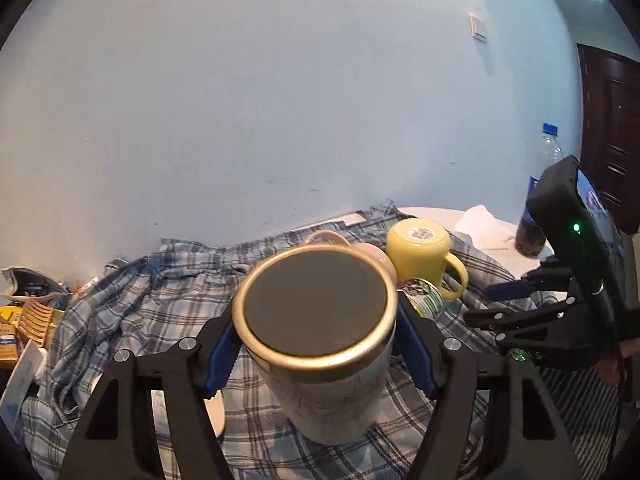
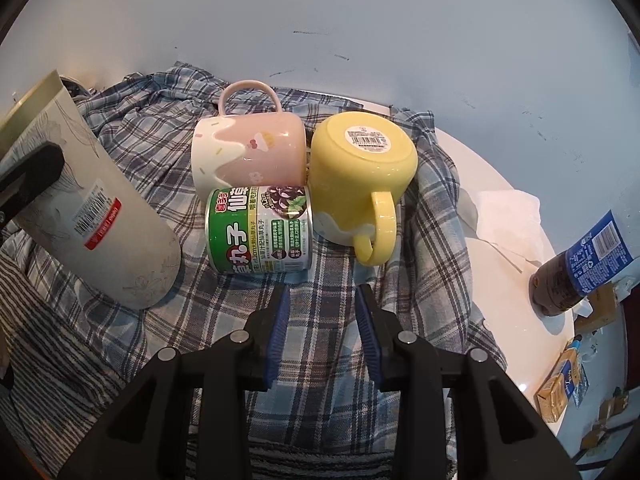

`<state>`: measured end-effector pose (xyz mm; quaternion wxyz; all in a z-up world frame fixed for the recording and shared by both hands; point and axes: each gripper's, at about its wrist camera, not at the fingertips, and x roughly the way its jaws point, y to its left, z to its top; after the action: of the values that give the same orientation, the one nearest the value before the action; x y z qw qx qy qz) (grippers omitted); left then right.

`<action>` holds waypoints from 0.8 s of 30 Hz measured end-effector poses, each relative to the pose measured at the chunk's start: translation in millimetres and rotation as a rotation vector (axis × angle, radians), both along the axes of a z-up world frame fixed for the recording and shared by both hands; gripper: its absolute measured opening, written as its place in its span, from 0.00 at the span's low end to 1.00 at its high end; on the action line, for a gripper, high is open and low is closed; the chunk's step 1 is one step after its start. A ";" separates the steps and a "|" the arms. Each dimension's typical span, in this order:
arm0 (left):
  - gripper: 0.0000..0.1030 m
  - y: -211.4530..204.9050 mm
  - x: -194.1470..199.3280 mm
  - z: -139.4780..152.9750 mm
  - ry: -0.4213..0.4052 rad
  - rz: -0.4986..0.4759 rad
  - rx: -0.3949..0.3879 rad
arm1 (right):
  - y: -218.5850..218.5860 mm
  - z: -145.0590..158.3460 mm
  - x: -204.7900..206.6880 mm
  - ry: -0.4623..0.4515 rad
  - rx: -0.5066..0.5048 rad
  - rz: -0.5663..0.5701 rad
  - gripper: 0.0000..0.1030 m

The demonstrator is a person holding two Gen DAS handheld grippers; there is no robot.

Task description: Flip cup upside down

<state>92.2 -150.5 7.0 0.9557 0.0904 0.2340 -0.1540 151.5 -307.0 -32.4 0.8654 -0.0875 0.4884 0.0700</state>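
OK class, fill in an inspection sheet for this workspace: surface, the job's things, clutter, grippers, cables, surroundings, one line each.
Surface: white table mostly covered by a plaid cloth.
Job's things: tall white cup with a gold rim, tilted, its base on the cloth; yellow mug already upside down; pink mug on its side.
Clutter: green can lying on its side against the pink mug; cola bottle; white tissue; small cartons.
Grippers: left gripper shut on the tall white cup; right gripper open, holding nothing.
Cables: nothing seen.
Surroundings: pale blue wall, wall switch, dark door.
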 end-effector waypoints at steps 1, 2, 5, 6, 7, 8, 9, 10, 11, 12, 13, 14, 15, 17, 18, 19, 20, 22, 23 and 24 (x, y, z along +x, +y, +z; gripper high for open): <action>0.70 -0.3 -1.6 1.6 -0.024 0.003 0.012 | 0.6 0.6 -0.8 -0.002 0.004 0.000 0.32; 0.70 -0.2 -3.8 3.1 -0.047 0.008 0.020 | 1.1 1.7 -1.6 -0.006 0.010 0.000 0.32; 0.84 0.9 -18.0 15.2 -0.167 0.033 0.017 | 3.2 6.8 -4.5 -0.024 0.023 -0.002 0.32; 0.88 1.8 -23.9 20.3 -0.200 0.029 0.005 | 3.9 9.4 -6.1 -0.034 0.030 -0.003 0.32; 0.88 2.3 -30.2 24.7 -0.230 0.024 -0.002 | 4.6 12.5 -8.2 -0.046 0.039 -0.003 0.32; 0.88 3.1 -35.3 28.7 -0.254 0.020 -0.002 | 5.3 16.3 -10.9 -0.061 0.051 -0.004 0.32; 0.88 3.7 -40.4 32.0 -0.276 0.019 0.002 | 6.0 20.1 -13.6 -0.076 0.061 -0.004 0.32; 0.88 4.8 -46.8 35.2 -0.300 0.026 0.008 | 7.5 24.1 -16.7 -0.090 0.068 -0.006 0.32; 0.88 6.0 -51.0 38.0 -0.312 0.031 0.009 | 9.3 28.4 -19.9 -0.106 0.074 -0.008 0.32; 0.88 9.3 -56.7 40.7 -0.321 0.039 0.000 | 10.9 33.2 -24.1 -0.127 0.082 -0.012 0.32; 0.88 14.0 -62.7 43.5 -0.323 0.056 -0.019 | 13.0 37.9 -28.1 -0.146 0.088 -0.013 0.32; 0.89 18.6 -68.3 46.1 -0.327 0.067 -0.040 | 15.4 42.6 -32.8 -0.168 0.093 -0.012 0.32; 0.93 22.7 -74.4 48.7 -0.333 0.072 -0.059 | 18.0 46.6 -36.9 -0.188 0.097 -0.010 0.32; 1.00 31.8 -90.1 52.5 -0.367 0.085 -0.088 | 23.0 53.5 -46.7 -0.229 0.107 -0.013 0.32; 1.00 35.8 -97.1 54.4 -0.385 0.093 -0.094 | 25.5 56.6 -51.1 -0.243 0.115 -0.013 0.32; 1.00 39.7 -104.0 56.0 -0.401 0.098 -0.097 | 28.6 59.4 -55.7 -0.257 0.125 -0.009 0.32; 1.00 43.7 -110.6 57.3 -0.414 0.103 -0.099 | 31.5 62.2 -60.0 -0.270 0.136 -0.005 0.32; 1.00 54.6 -120.6 58.3 -0.432 0.133 -0.115 | 36.9 69.2 -69.5 -0.303 0.151 -0.002 0.35; 1.00 59.9 -124.4 58.0 -0.434 0.142 -0.130 | 39.6 73.3 -74.5 -0.326 0.151 -0.006 0.42; 1.00 64.8 -127.0 57.4 -0.431 0.149 -0.146 | 41.2 77.4 -80.3 -0.358 0.152 -0.013 0.64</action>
<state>-34.8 -85.7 64.4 0.9963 0.0346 0.0187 -0.0769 71.2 -265.7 45.0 0.9430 -0.0300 0.3206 0.0844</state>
